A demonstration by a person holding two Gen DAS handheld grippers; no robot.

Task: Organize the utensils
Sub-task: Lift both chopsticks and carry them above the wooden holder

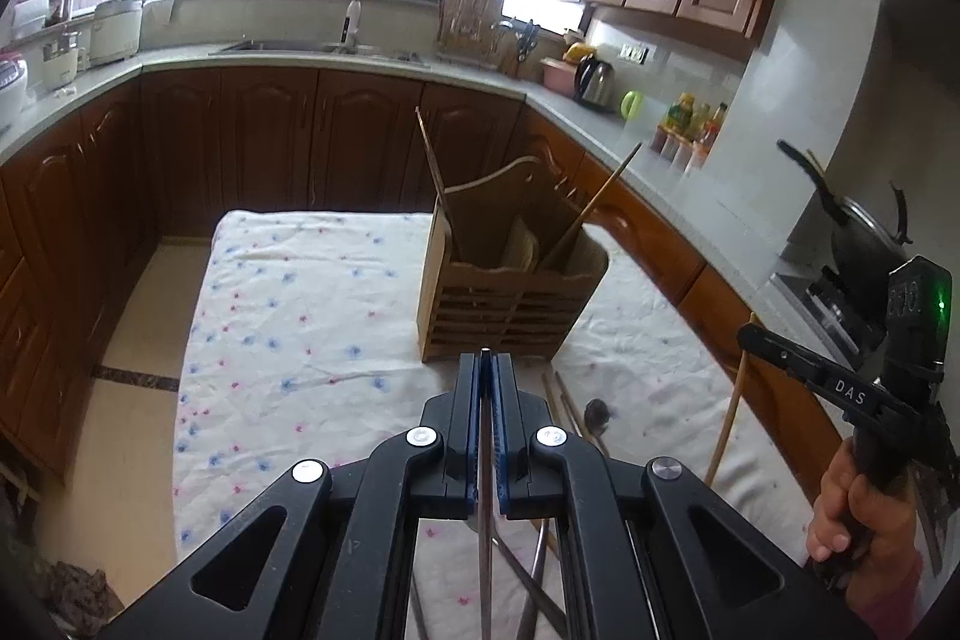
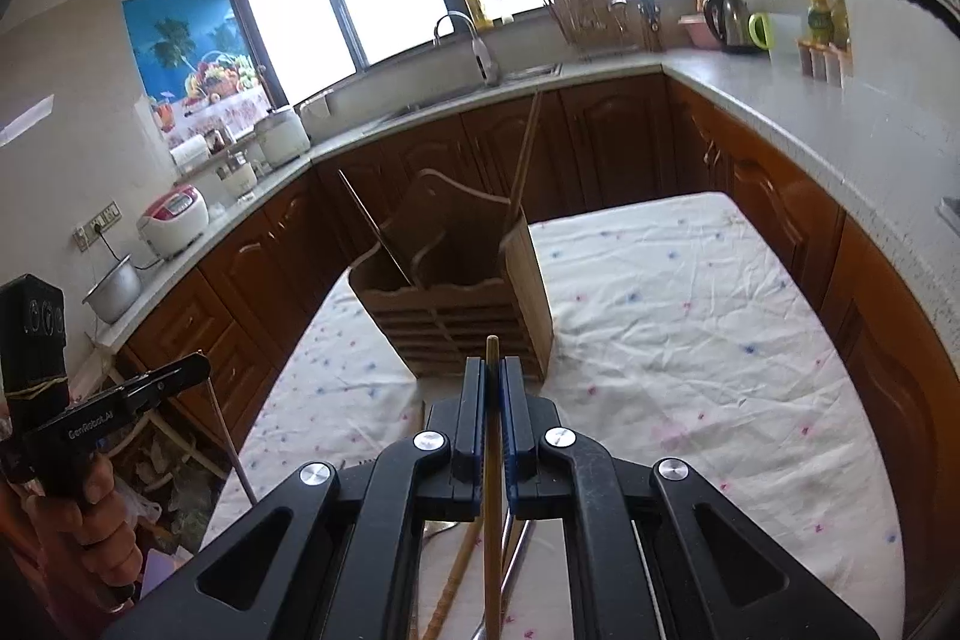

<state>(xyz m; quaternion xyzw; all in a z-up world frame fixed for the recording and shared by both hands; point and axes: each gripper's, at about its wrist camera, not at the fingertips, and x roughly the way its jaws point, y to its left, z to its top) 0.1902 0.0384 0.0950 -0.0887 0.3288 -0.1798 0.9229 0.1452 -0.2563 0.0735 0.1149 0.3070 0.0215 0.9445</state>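
Wooden utensil holder (image 1: 504, 292) stands on the cloth-covered tabletop (image 1: 300, 316), chopsticks leaning inside. Left gripper (image 1: 485, 370): jaws clamped on a dark metal chopstick (image 1: 485, 520). Right gripper (image 2: 492, 376): jaws clamped on a wooden chopstick (image 2: 492, 490). Loose utensils (image 1: 576, 412) lie just before the holder.

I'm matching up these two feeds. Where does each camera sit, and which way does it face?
Left wrist: on the left gripper, shut on a metal utensil, facing the holder; right hand shows at its right.
Right wrist: on the right gripper, shut on a chopstick, facing the same holder; left hand at its left.
Both share holder, tablecloth, sink.
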